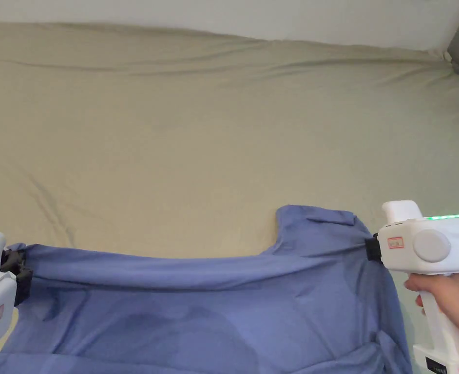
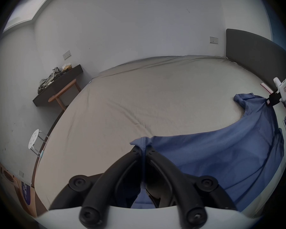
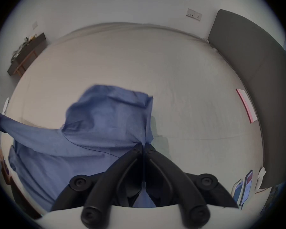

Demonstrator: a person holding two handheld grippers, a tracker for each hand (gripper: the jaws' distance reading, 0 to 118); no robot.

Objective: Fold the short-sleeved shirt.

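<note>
Left gripper, head view: black jaws are seen pressed onto the hem corner of the blue short-sleeved shirt, at the near left edge of the beige bed. Right gripper: jaws are pinched on the shirt's shoulder beside the sleeve, held by a hand at the bed's near right. The shirt is stretched between both grippers, its upper edge lifted taut, the sleeve lying on the bed.

Left gripper view: jaws are closed on a bunched shirt fold; the cloth runs rightward to the far gripper. A dark shelf bearing clothes and a white stool are noted left of the bed.

Right gripper view: jaws meet on the shirt. Two phones lie on the bed beside the grey headboard.
</note>
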